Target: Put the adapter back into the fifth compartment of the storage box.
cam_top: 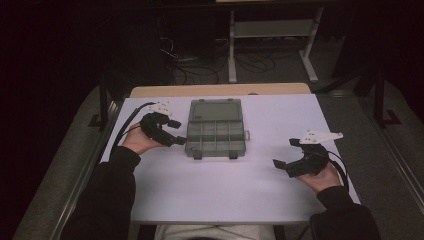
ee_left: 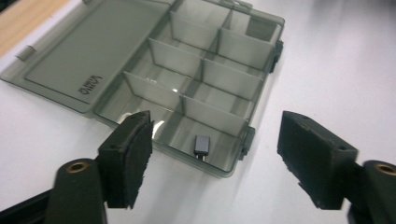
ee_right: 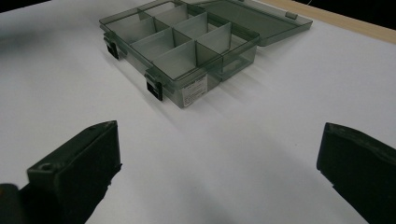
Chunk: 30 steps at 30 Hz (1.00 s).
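Organizer box [cam_top: 216, 129] sits open a bit above the middle of the high view, smoky see-through plastic, lid [cam_top: 215, 110] folded flat behind it, thin dividers cutting it into little square bins. One small dark grey part [ee_left: 202, 145] lies in the corner bin nearest the left gripper [cam_top: 178, 132], whose jaws stand spread with nothing between them, right at the box's left edge. Right gripper [cam_top: 286, 154] sits low at the right of the frame, well apart from the box, jaws wide and empty too, loads of bare sheet around it. Two dark latches [ee_right: 154, 89] hang off the box's front wall. Surface is a smooth white sheet [cam_top: 225, 190] over a wooden table [cam_top: 220, 90]; past that it's a dim room with cables [cam_top: 200, 70] and a light metal frame [cam_top: 270, 40] on the floor.
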Each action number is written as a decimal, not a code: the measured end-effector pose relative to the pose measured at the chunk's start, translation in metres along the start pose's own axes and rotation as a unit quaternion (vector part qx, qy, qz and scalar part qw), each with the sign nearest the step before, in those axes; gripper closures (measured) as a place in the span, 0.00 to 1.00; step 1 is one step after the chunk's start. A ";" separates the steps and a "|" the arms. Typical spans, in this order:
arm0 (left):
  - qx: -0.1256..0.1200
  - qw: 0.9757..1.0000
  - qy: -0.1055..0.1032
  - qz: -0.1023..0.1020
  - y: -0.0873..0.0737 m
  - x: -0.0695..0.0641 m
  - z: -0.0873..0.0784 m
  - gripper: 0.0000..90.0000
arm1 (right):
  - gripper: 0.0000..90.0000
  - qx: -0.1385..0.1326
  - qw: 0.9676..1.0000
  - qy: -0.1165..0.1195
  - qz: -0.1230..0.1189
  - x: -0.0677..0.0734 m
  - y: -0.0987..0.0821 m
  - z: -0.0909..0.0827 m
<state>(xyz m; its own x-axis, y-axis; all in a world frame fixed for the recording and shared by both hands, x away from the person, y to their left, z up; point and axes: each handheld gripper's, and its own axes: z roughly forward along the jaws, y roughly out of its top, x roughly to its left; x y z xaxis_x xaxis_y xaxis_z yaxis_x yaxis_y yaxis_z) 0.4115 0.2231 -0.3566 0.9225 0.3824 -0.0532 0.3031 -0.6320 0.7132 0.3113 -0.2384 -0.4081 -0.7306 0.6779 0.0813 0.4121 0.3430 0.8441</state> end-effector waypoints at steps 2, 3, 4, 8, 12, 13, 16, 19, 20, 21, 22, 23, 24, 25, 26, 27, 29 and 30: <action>-0.008 1.000 0.000 -0.004 0.000 0.000 -0.002 0.26 | 0.00 0.000 1.000 0.000 0.000 0.000 0.000 0.000; -0.008 1.000 0.005 -0.003 0.000 0.000 -0.003 0.22 | 0.00 0.001 1.000 0.000 0.000 0.000 0.000 0.000; -0.008 1.000 0.005 -0.003 0.000 0.000 -0.003 0.21 | 0.00 0.001 1.000 0.000 0.000 0.000 0.000 0.000; -0.013 1.000 0.024 -0.006 0.000 -0.004 -0.006 0.12 | 0.00 0.000 1.000 0.000 0.000 0.000 0.000 -0.001; -0.019 0.999 0.037 -0.002 0.002 -0.009 -0.009 0.01 | 0.00 0.000 1.000 0.000 -0.001 0.000 0.000 -0.001; -0.021 0.999 0.036 -0.001 0.002 -0.010 -0.010 0.00 | 0.00 0.001 1.000 0.000 0.000 0.000 0.000 -0.001; -0.024 0.999 0.035 0.002 0.002 -0.012 -0.013 0.00 | 0.00 0.000 1.000 -0.001 0.000 0.000 0.000 -0.001; -0.027 0.999 0.036 0.004 0.002 -0.013 -0.015 0.00 | 0.00 -0.001 1.000 -0.002 0.000 0.000 0.000 -0.001; -0.031 0.999 0.038 0.006 0.000 -0.015 -0.018 0.00 | 0.00 -0.002 1.000 -0.002 0.000 0.000 0.000 -0.001; -0.032 0.999 0.040 0.008 0.000 -0.016 -0.019 0.00 | 0.00 -0.001 1.000 -0.002 0.001 0.000 0.000 -0.001; -0.031 0.999 0.042 0.011 -0.001 -0.017 -0.020 0.00 | 0.00 -0.001 1.000 -0.002 0.000 0.000 0.000 -0.001; -0.031 0.998 0.044 0.014 -0.001 -0.018 -0.020 0.00 | 0.00 0.000 1.000 -0.002 0.000 0.000 0.000 -0.001; -0.031 0.998 0.044 0.015 -0.002 -0.018 -0.021 0.00 | 0.00 -0.001 1.000 -0.002 0.000 0.000 0.000 -0.001; -0.032 0.998 0.045 0.016 -0.002 -0.019 -0.022 0.00 | 0.00 -0.001 1.000 -0.002 0.000 0.000 0.000 -0.001; -0.032 0.998 0.047 0.016 -0.003 -0.020 -0.023 0.00 | 0.00 0.000 1.000 -0.002 0.001 0.000 0.000 -0.001; -0.033 0.998 0.048 0.017 -0.003 -0.020 -0.024 0.00 | 0.00 0.000 1.000 -0.002 0.001 0.000 0.000 -0.001; -0.035 0.998 0.050 0.017 -0.004 -0.019 -0.026 0.00 | 0.00 0.000 1.000 -0.002 0.001 0.000 0.000 -0.001; -0.038 0.998 0.056 0.014 -0.007 -0.019 -0.029 0.00 | 0.00 0.000 1.000 -0.002 0.000 0.000 0.000 -0.001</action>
<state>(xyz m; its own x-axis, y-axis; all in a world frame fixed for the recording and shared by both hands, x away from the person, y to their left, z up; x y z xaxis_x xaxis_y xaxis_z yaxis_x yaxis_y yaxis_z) 0.3852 0.2396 -0.3401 0.8968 0.4405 0.0422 0.2546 -0.5917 0.7649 0.3105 -0.2391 -0.4077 -0.7281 0.6808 0.0796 0.4125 0.3424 0.8442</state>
